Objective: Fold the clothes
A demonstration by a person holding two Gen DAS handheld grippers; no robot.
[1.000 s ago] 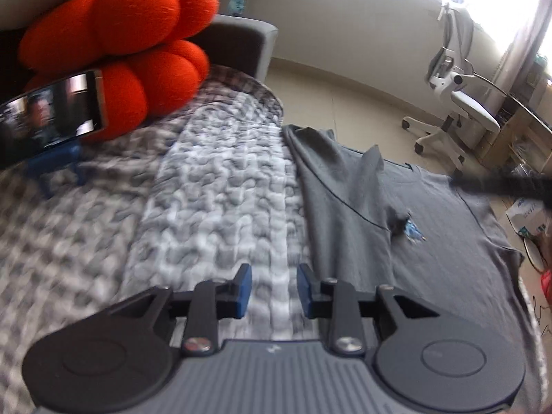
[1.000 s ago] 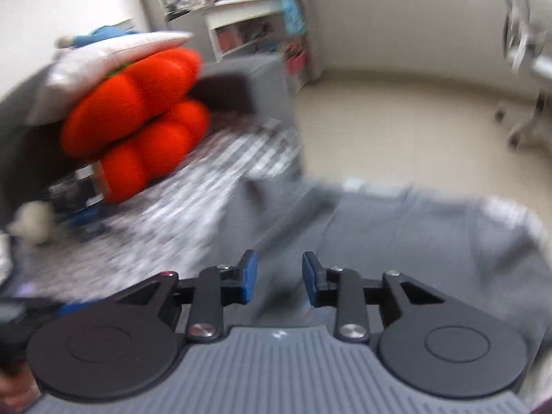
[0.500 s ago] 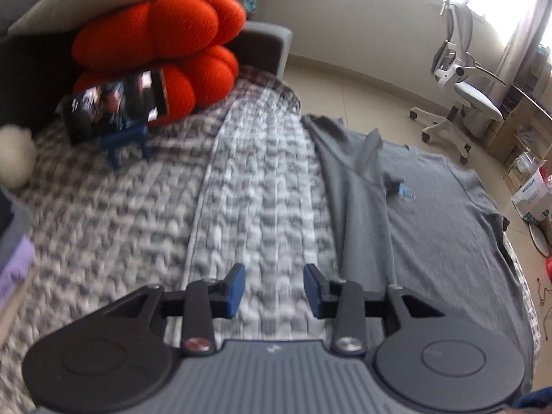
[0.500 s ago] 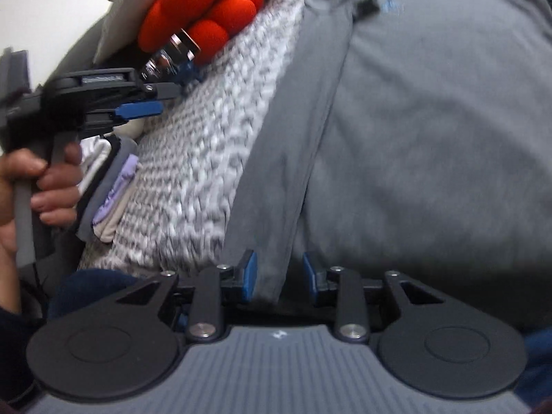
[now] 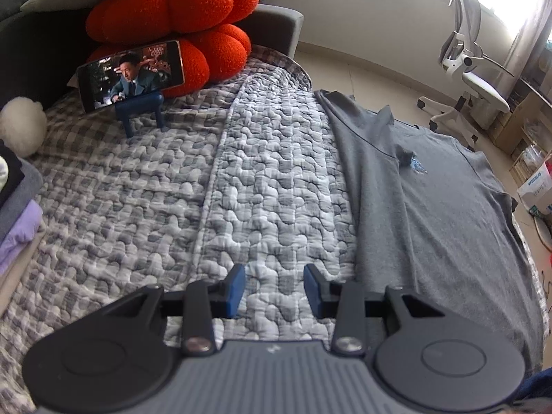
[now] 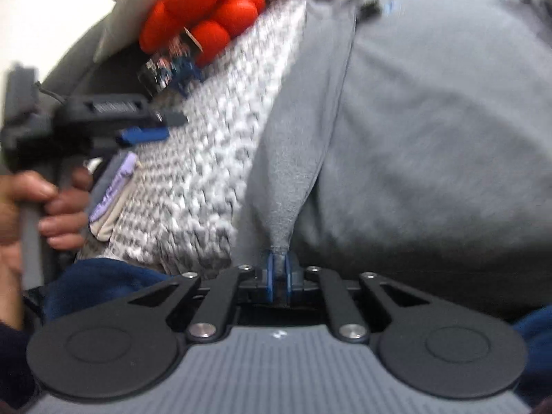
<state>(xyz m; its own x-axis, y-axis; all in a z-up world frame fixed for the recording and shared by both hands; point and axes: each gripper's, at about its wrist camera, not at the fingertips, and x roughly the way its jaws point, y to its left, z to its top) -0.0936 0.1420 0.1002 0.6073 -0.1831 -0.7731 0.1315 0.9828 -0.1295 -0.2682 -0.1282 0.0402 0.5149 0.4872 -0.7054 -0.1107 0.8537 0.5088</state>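
A grey T-shirt lies spread on the quilted bed, its left side folded over into a long strip. My left gripper hovers open over bare quilt just left of that strip, with nothing between its blue pads. In the right wrist view the same grey T-shirt fills the frame. My right gripper is closing, its blue pads pinching the near end of the folded strip at the hem. The left gripper, held by a hand, shows at the left.
A grey-and-white quilt covers the bed. Orange pumpkin cushions and a phone on a blue stand sit at the head. Folded clothes are stacked at the left edge. An office chair and boxes stand on the floor.
My right gripper swung down to the shirt's near hem and closed on the folded strip. My left gripper drew back and left off the shirt and widened slightly.
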